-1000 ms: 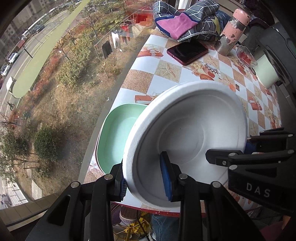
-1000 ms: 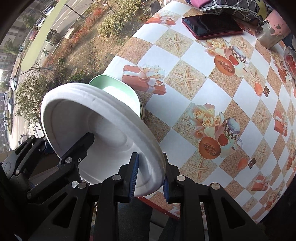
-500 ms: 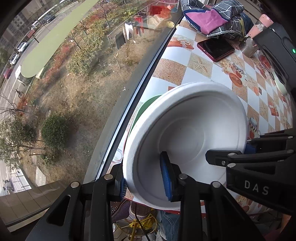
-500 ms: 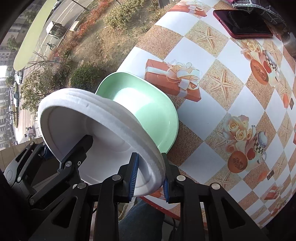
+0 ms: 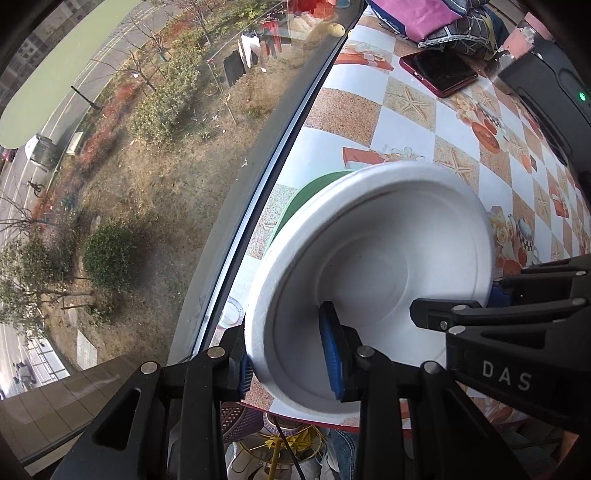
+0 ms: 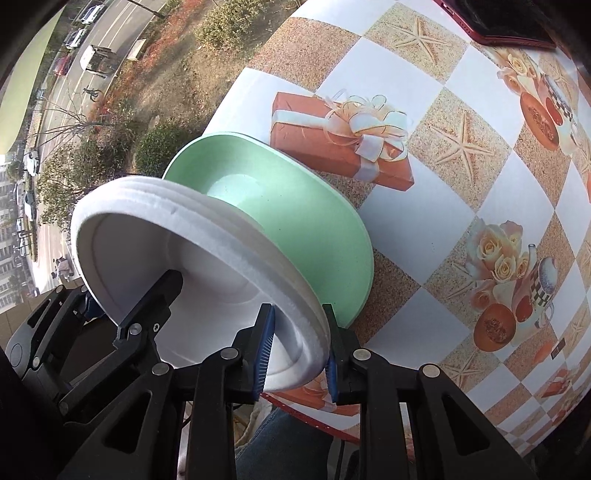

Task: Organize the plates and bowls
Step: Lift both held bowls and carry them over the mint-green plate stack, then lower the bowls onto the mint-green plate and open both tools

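Note:
A stack of white foam plates [image 5: 373, 266] [image 6: 207, 258] is held tilted in the air between both grippers. My left gripper [image 5: 288, 360] is shut on its near-left rim. My right gripper [image 6: 297, 350] is shut on the opposite rim and shows as black fingers in the left wrist view [image 5: 480, 314]. A light green plate [image 6: 295, 206] lies on the table's near-left corner, partly under the white stack; only a sliver of the green plate [image 5: 314, 192] shows in the left wrist view.
The patterned tablecloth [image 6: 461, 184] covers the table by a window edge [image 5: 280, 140]. A red phone [image 5: 439, 72], folded cloth [image 5: 424, 22] and a black device [image 5: 546, 85] lie at the far end.
Both grippers have lifted the white stack up and back toward the near-left table corner. The green plate underneath is more exposed in the right wrist view.

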Available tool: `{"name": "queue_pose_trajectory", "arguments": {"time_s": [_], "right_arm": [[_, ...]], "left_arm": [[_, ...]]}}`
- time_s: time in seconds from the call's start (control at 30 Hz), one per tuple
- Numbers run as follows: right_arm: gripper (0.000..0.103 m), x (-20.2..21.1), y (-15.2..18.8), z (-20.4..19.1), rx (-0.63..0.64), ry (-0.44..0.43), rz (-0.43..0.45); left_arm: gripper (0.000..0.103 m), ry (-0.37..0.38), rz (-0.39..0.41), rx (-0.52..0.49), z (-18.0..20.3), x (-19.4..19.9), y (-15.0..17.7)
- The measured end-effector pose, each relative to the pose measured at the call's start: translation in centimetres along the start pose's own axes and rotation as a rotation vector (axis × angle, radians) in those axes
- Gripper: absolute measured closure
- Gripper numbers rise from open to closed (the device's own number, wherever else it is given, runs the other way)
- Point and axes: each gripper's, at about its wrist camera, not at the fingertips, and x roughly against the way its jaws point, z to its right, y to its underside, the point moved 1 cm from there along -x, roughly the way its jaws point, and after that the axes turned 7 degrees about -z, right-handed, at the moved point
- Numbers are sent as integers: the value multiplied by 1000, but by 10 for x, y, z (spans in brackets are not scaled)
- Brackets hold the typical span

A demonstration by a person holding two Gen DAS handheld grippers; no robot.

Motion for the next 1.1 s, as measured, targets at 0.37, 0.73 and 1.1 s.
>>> {"name": "queue_pose_trajectory", "arguments": {"time_s": [0.37,0.73,1.1], "right_arm": [[78,8,12,-9,36,36,39],[8,39,24,-5,33,26,170],[1,54,37,3,-22,135,287]], "left_arm": [[55,-15,67,-47,15,8,6],[19,-19,78,-45,24,17,7],[19,-34,60,-37,27,23,5]]}}
